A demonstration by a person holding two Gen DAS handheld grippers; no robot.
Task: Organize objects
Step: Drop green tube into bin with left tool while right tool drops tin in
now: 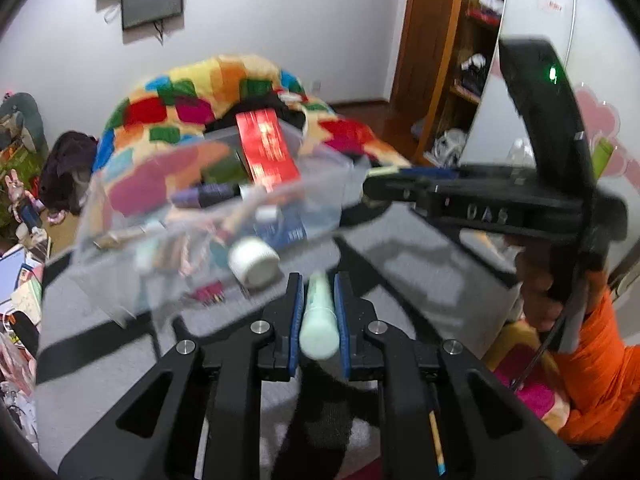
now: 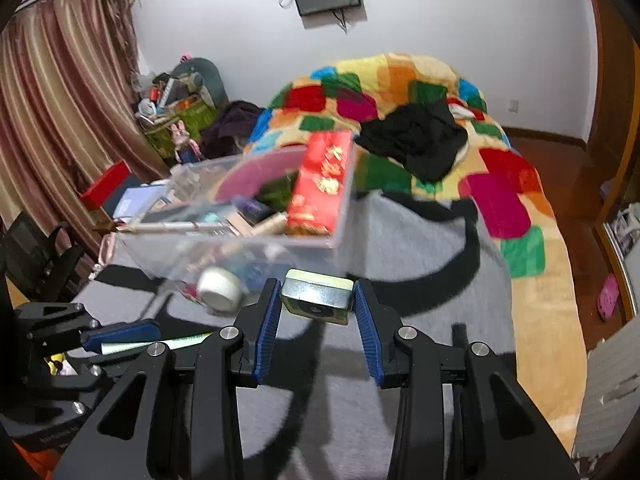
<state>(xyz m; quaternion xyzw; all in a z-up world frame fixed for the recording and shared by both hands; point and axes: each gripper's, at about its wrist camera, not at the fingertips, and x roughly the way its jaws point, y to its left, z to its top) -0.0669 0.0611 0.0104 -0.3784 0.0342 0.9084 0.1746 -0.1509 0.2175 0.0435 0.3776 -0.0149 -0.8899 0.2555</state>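
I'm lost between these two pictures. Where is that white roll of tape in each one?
Left wrist view: the white tape roll lies centre, just ahead and left of the left gripper.
Right wrist view: the roll sits lower left of centre, left of the right gripper.
Shared landmark: the clear plastic bin right behind the roll.

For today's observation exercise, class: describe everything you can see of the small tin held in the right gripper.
The small tin is a flat, rounded-corner box, metallic grey on its sides with a pale cream lid and a dark round mark on the face towards the camera. It looks closed. It is lifted clear of the grey bed cover, tilted slightly, and clamped by its two ends between the blue pads of the right gripper. Nothing else touches it; the clear plastic bin lies beyond.
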